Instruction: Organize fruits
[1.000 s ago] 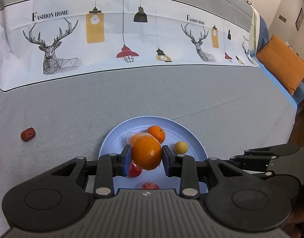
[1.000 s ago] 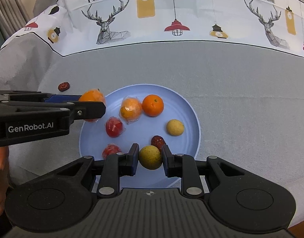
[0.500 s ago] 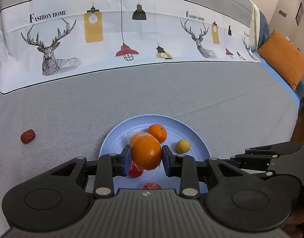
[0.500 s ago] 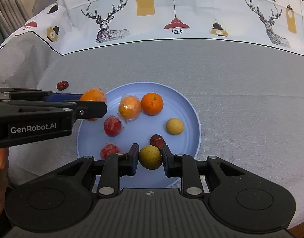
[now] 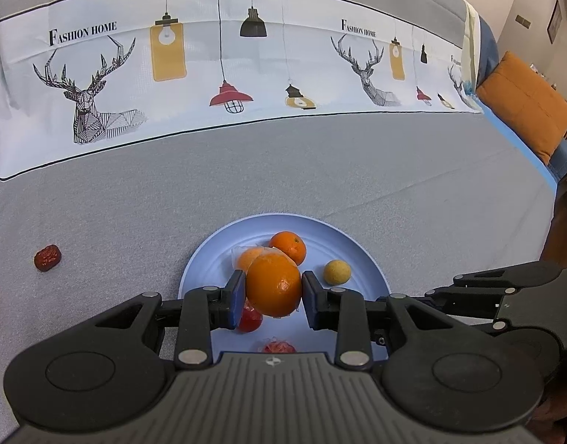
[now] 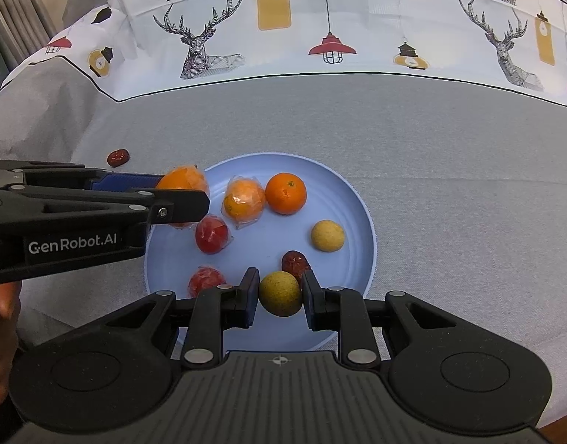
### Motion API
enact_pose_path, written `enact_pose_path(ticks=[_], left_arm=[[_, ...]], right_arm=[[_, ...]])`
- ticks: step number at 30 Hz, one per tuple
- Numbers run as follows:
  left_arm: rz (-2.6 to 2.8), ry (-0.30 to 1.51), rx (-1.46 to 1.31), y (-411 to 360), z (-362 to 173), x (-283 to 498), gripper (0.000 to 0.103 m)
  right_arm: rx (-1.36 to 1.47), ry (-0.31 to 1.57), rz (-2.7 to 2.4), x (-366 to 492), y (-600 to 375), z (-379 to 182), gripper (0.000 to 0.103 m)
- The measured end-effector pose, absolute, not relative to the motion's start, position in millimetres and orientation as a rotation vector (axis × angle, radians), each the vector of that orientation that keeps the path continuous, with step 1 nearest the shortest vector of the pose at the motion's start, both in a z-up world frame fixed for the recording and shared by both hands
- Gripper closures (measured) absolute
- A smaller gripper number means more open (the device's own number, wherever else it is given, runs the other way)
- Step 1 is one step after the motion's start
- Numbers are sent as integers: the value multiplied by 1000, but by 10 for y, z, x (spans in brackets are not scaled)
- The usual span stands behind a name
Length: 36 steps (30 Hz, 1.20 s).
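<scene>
Nothing has shifted: left tongs (image 5: 273, 295) still pinch the orange (image 5: 274, 284), right tongs (image 6: 279, 294) the yellow fruit (image 6: 280, 293), over the plate (image 6: 352, 207) (release pending, date (image 5: 47, 257) at 9 o'clock).

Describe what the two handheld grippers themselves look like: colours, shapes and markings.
Both are matte black plastic. The left gripper and right gripper each have a ribbed grey-black body, two round side housings, angular linkage arms with silver rivets, and blue-padded jaws. Seen from the side, the left one reads "GenRobot.AI" in white. No sleeve shows.
</scene>
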<state>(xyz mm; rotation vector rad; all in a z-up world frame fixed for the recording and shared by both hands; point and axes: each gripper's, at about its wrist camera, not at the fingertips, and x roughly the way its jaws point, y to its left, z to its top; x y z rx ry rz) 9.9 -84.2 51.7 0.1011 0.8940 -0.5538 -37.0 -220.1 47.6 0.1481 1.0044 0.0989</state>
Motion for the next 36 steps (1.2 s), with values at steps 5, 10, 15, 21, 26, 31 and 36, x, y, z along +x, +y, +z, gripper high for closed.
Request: enact_pose_path(ticks=[5,10,15,21,26,31,36], left_arm=[[-562,884,94,-842,544,76,67],[-584,871,76,-843,578,62,67],[-582,861,76,-859,603,51,47],[-496,805,99,-808,643,66,47],[-410,836,72,-621,668,199,81],[-238,903,-74,-90,740,496,84],[20,933,-22,489,735,955,66]], right_arm=[[148,1003,102,-371,-2194,475,77],[162,1000,115,-376,-2191,488,77],[141,995,93,-373,-2154,516,40],[147,998,60,-360,-2192,504,40],[151,982,53,-365,-2189,524,40],[168,955,48,-349,-2191,555,40],[195,930,65,-310,-2144,592,50]])
